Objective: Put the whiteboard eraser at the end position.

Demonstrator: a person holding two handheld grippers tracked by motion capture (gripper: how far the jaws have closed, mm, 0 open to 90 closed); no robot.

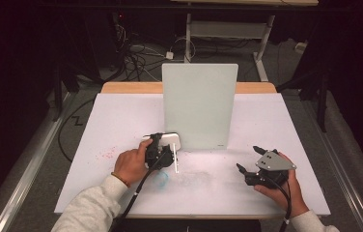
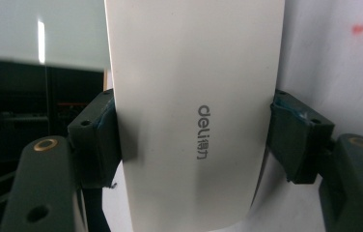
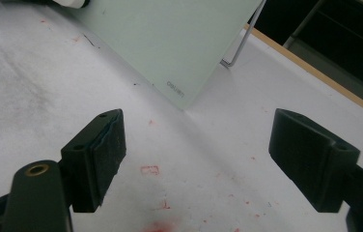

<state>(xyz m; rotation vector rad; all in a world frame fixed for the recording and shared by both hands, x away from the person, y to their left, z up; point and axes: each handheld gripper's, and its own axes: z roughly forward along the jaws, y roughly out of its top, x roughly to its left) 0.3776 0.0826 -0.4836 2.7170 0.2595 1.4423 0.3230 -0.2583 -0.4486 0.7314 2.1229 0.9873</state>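
A pale green-white board (image 1: 199,106) stands upright near the middle of the white-covered table (image 1: 121,116). At the board's lower left corner my left gripper (image 1: 162,146) is shut on a white eraser (image 1: 173,139). In the left gripper view the eraser (image 2: 194,72), printed "deli", is squeezed between the two pads of the left gripper (image 2: 196,133). My right gripper (image 1: 248,158) hovers at the front right, open and holding nothing. In the right gripper view the right gripper (image 3: 194,145) has its jaws wide apart, pointing at the board's lower corner (image 3: 170,38).
A thin white stick (image 1: 176,162) lies just in front of the eraser. A blue scribble (image 1: 162,179) and red smudges (image 1: 106,154) mark the table cover. The board's wire stand (image 3: 240,48) shows behind it. Cables and table legs lie on the floor beyond.
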